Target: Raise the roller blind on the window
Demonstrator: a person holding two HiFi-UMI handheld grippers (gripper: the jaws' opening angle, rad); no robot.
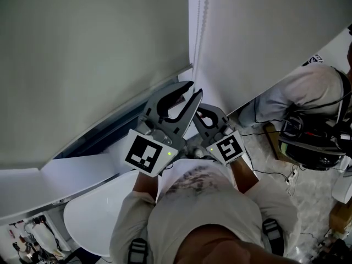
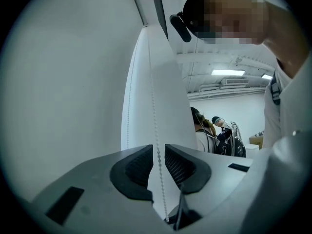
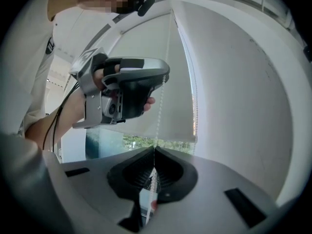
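The chain (image 3: 157, 117) is pinched tight by the R hand-held gripper (image 3: 154, 156). The L hand-held gripper (image 2: 158, 162) is held higher up, jaws a bit apart, w/ the chain in the gap, not squeezed. Most of the window (image 3: 141, 143) is covered by the blind (image 3: 178, 96).

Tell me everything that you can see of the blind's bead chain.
The bead chain is a thin line of small white beads, plastic by its look. It hangs straight in front of the white blind. It passes through the narrow gap between the left gripper's jaws, and the right gripper is shut on it.
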